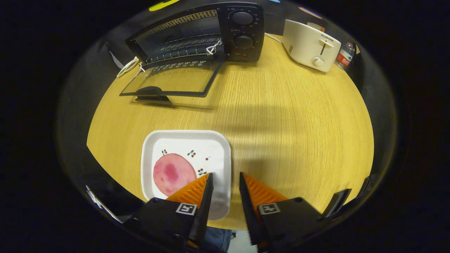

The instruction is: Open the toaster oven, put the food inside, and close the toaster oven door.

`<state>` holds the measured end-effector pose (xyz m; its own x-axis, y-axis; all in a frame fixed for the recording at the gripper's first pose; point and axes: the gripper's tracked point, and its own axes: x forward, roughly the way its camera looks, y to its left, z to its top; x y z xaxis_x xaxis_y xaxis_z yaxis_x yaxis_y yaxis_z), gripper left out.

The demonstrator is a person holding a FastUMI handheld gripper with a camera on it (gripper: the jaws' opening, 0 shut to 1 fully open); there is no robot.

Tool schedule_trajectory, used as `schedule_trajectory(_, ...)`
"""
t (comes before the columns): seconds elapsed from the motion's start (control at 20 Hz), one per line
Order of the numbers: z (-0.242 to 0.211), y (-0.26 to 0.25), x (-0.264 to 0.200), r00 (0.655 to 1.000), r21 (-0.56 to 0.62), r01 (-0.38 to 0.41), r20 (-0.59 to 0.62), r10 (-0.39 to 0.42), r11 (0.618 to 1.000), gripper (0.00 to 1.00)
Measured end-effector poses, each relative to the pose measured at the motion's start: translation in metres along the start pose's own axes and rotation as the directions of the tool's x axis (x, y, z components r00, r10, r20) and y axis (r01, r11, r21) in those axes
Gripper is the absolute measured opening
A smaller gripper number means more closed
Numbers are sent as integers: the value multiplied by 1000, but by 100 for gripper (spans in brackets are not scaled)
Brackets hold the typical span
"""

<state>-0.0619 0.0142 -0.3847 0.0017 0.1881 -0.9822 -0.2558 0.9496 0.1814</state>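
Note:
A black toaster oven [211,33] stands at the far side of the round wooden table [281,116], its glass door [172,79] folded down flat onto the tabletop. A white square plate [190,140] lies close in front of me with a round pink slice of food [173,174] on its near left part. My gripper [226,174] hovers over the plate's right rim, open, with nothing between its fingers. The left finger overlaps the plate's near right corner beside the food; the right finger is above bare wood.
A white pop-up toaster [311,45] sits at the far right of the table, with a small plastic bottle [344,55] behind it. A white cord [128,66] lies left of the oven door. Bare wood spans the middle between plate and oven.

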Motion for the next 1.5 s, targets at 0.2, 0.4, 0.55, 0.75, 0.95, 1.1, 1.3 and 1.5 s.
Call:
schedule_trajectory(0.2, 2, -1, 4, 997, 61, -75, -4, 76, 995, 15)
schedule_trajectory(0.4, 1, 8, 1, 971, 205, -235, 16, 237, 950, 2)
schedule_trajectory(0.55, -3, 13, 1, 946, 264, -323, 54, 321, 909, 2)
schedule_trajectory(0.75, -4, 19, -8, 919, 317, -393, 96, 383, 863, 2)
schedule_trajectory(0.95, 0, 40, -24, 900, 309, -435, 131, 416, 845, 2)
schedule_trajectory(1.1, 18, 60, -37, 874, 334, -485, 192, 446, 808, 2)
schedule_trajectory(1.3, 51, 78, -50, 847, 388, -530, 278, 453, 754, 2)
schedule_trajectory(1.5, 86, 82, -60, 836, 450, -543, 372, 404, 709, 1)
